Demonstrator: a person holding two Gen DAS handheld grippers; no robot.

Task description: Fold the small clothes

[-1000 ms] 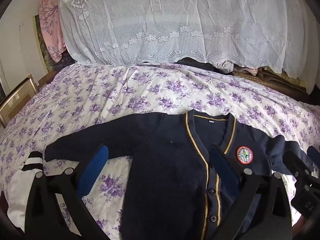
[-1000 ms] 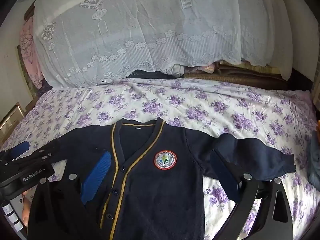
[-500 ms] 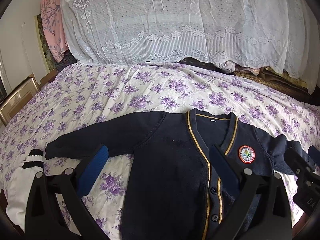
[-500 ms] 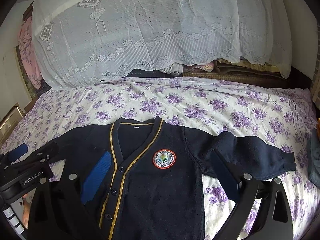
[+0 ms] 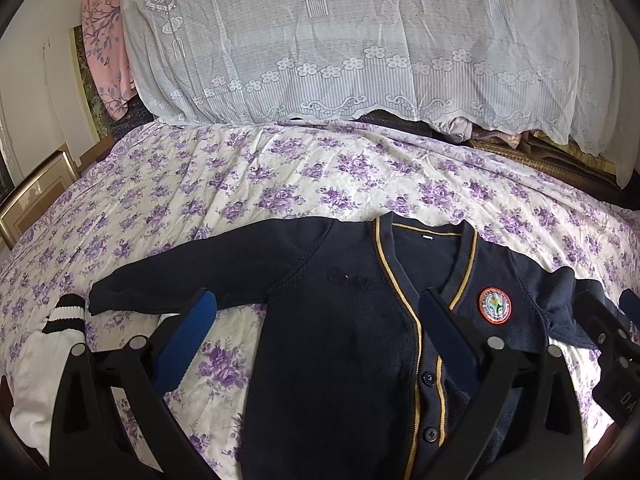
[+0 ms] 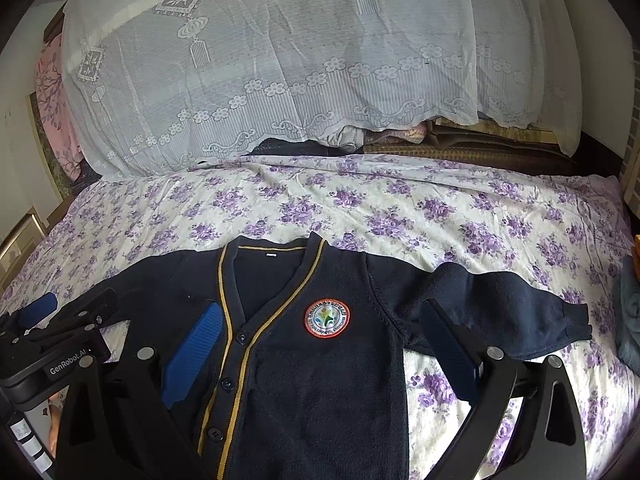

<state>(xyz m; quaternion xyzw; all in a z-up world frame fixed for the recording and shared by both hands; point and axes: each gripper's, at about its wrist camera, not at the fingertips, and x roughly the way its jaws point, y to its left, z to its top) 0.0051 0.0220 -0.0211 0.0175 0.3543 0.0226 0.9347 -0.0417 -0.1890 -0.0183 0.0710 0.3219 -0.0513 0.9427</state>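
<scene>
Floral bedsheet (image 5: 280, 184) carries our navy cardigan (image 5: 340, 340). Only the left view shows a white sock (image 5: 44, 356). Both grippers, left (image 5: 316, 320) and right (image 6: 320, 332), hover wide open, holding nothing.

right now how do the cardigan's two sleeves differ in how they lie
The left-side sleeve lies stretched out flat and nearly straight, its cuff close to a white striped-cuff garment. The right-side sleeve looks rumpled, bunched near the shoulder, its cuff ending on bare floral bedsheet. Both are navy, spread outward from the cardigan, unfolded, and untouched by either hand-held gripper.
</scene>
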